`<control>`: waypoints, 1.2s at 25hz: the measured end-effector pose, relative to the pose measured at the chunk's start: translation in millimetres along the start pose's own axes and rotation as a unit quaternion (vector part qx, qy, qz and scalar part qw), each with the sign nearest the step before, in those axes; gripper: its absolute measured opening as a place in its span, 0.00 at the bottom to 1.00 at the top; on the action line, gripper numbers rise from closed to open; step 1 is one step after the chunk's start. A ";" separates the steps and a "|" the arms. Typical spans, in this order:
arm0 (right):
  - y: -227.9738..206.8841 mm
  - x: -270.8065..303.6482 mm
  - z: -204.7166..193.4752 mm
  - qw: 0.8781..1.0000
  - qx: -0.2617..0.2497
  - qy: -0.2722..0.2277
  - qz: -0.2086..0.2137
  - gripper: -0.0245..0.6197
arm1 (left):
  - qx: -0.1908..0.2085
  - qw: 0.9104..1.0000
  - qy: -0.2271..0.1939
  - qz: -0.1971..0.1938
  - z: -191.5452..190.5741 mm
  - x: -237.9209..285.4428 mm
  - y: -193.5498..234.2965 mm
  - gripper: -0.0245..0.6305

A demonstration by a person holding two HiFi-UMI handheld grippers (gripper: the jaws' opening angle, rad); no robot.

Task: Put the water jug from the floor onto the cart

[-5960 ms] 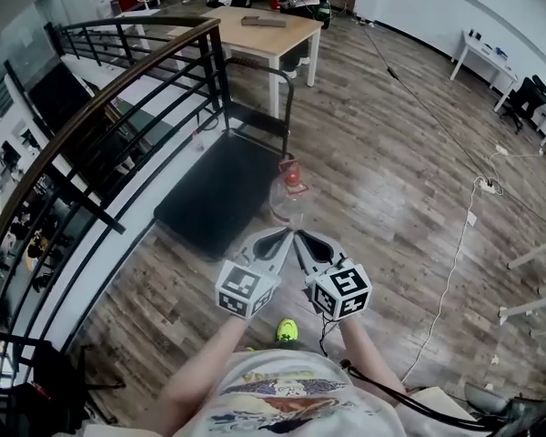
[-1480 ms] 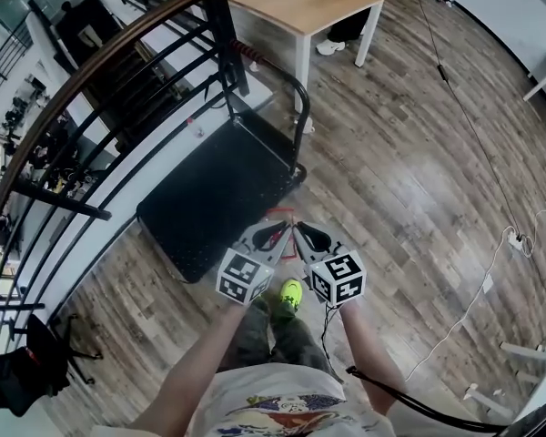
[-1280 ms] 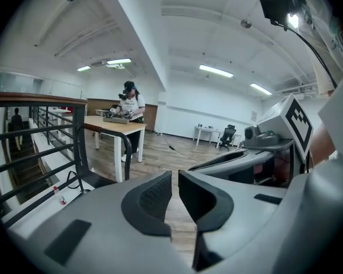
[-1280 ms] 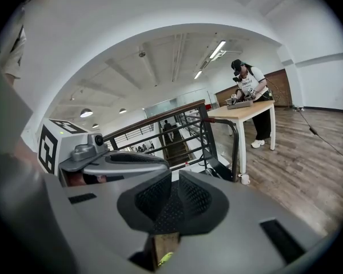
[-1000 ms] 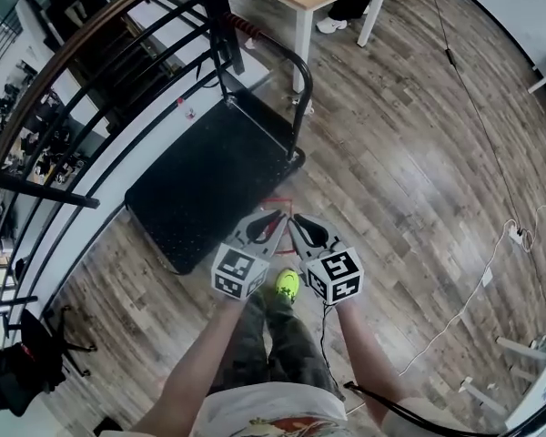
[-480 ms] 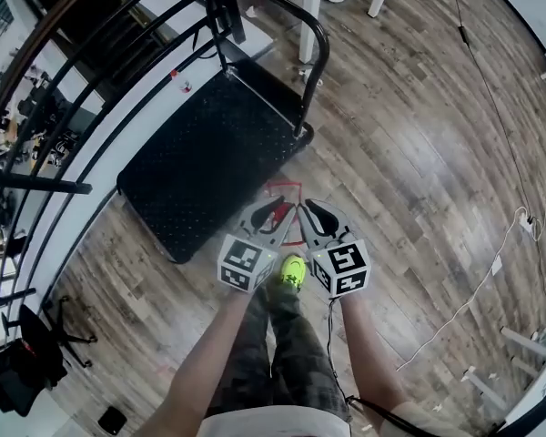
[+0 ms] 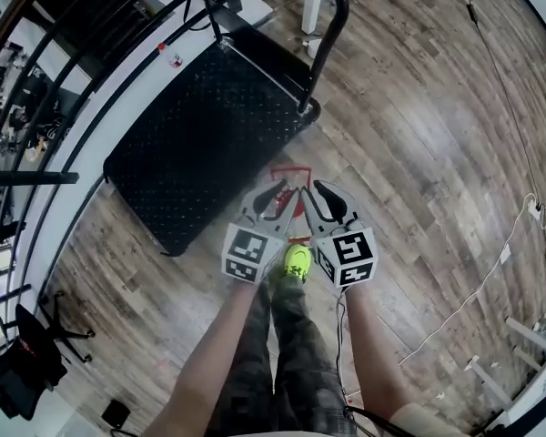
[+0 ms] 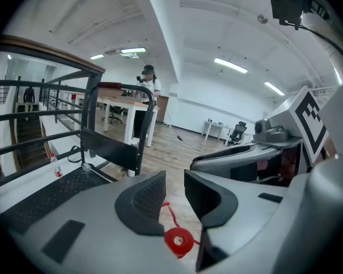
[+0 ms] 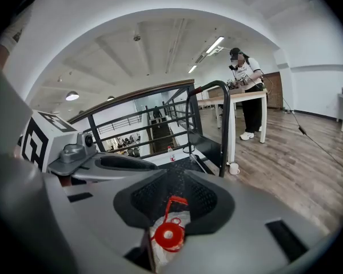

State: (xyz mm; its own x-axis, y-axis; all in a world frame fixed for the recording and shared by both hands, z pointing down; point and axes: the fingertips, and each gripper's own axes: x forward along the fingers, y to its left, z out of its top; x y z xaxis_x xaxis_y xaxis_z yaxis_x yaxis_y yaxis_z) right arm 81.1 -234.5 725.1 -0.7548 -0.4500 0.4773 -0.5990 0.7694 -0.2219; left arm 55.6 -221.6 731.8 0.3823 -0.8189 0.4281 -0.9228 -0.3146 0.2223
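The water jug stands on the wood floor beside the black cart (image 7: 191,126). In the head view only its red handle (image 7: 289,178) shows between my two grippers. My left gripper (image 7: 275,197) hangs over it with a clear gap between its jaws. The red cap (image 8: 177,241) lies below that gap, untouched. My right gripper (image 7: 320,198) is close beside the left one and its jaws are opening. The cap (image 9: 168,236), the red handle (image 9: 174,201) and the clear neck sit low between the right jaws, and the pads do not press on them. The jug's body is hidden.
The cart's upright push handle (image 7: 332,25) rises at its far end. A black railing (image 7: 36,53) runs along the cart's left side. A white cable (image 7: 491,271) trails on the floor at right. A person (image 9: 248,96) stands at a wooden table beyond. My green shoe (image 7: 297,262) is under the grippers.
Both grippers have sunk toward the floor over the jug, and the head view has tipped further down. Their jaws, shut a second ago, now stand apart.
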 end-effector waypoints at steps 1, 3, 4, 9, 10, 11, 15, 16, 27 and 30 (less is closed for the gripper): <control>-2.5 6.5 -7.3 1.000 0.000 0.003 -0.002 0.15 | -0.001 1.000 0.001 0.001 -8.0 5.0 4.2 0.16; -7.2 20.1 -18.8 1.000 0.001 0.006 -0.004 0.15 | 0.000 1.000 0.003 0.005 -21.1 14.6 13.6 0.16; -9.6 25.9 -23.7 1.000 0.001 0.007 -0.005 0.15 | 0.000 1.000 0.005 0.005 -25.8 19.1 17.2 0.16; -20.0 42.3 -46.9 1.000 0.010 0.020 -0.014 0.16 | 0.013 1.000 0.019 0.004 -48.0 37.1 26.9 0.16; -21.0 44.6 -50.9 1.000 0.012 0.023 -0.014 0.17 | 0.020 1.000 0.022 0.005 -51.8 39.3 29.2 0.16; -22.0 46.7 -54.5 0.999 0.013 0.026 -0.015 0.17 | 0.026 0.999 0.026 0.006 -55.2 41.3 31.7 0.17; -28.1 57.3 -67.4 0.999 0.011 0.032 -0.018 0.21 | 0.034 0.999 0.038 0.012 -68.8 50.5 42.1 0.23; -30.5 60.8 -70.4 0.999 0.007 0.034 -0.019 0.21 | 0.033 0.999 0.040 0.013 -72.7 54.2 44.5 0.23; -43.1 92.0 -104.8 0.996 -0.023 0.080 -0.039 0.24 | 0.007 0.995 0.079 0.052 -116.9 75.0 66.4 0.25; -46.3 97.6 -114.2 0.994 -0.021 0.093 -0.051 0.29 | 0.004 0.994 0.086 0.064 -125.5 77.6 71.4 0.26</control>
State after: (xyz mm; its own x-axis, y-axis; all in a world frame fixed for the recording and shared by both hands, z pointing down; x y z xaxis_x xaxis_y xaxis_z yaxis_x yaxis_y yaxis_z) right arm 65.7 -262.3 879.0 -0.6264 -0.4383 0.6446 -0.6548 0.7445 -0.1300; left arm 25.4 -247.4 890.8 0.2630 -0.7587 0.5959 -0.9647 -0.2173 0.1490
